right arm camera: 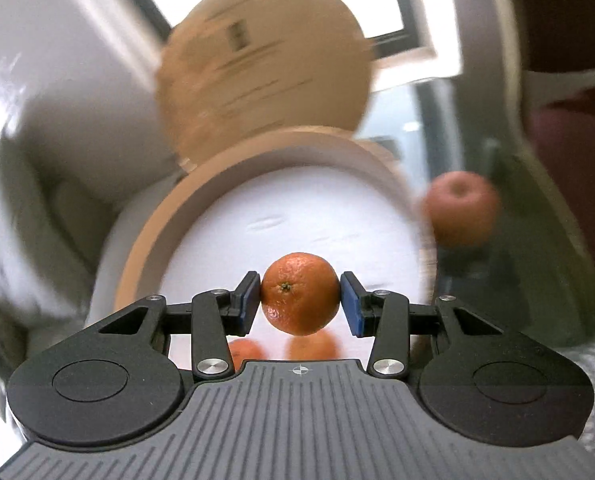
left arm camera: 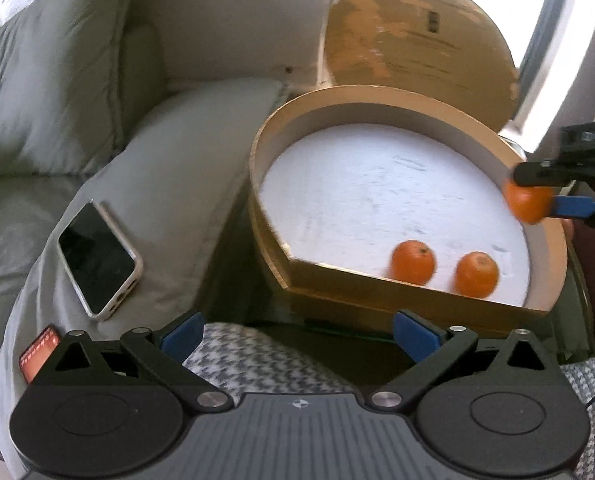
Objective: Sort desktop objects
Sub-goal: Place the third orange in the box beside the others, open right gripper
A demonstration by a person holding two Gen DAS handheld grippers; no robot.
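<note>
A round cardboard box point(left arm camera: 417, 98) with a white floor stands open, its lid point(left arm camera: 413, 36) leaning up behind it. Two tangerines point(left arm camera: 412, 261) point(left arm camera: 476, 273) lie inside near the front wall. My right gripper point(right arm camera: 300, 300) is shut on a third tangerine point(right arm camera: 300, 299) and holds it above the box's floor; in the left wrist view that tangerine point(left arm camera: 527, 202) hangs over the box's right rim. My left gripper point(left arm camera: 297, 334) is open and empty, in front of the box. A reddish apple point(right arm camera: 461, 214) sits right of the box point(right arm camera: 201, 188).
A phone point(left arm camera: 99, 258) in a pale case lies on a grey cushion point(left arm camera: 169, 184) left of the box. A small red item point(left arm camera: 37, 350) sits by the left gripper. Houndstooth fabric point(left arm camera: 253, 360) lies below. A white sofa point(left arm camera: 37, 80) fills the left.
</note>
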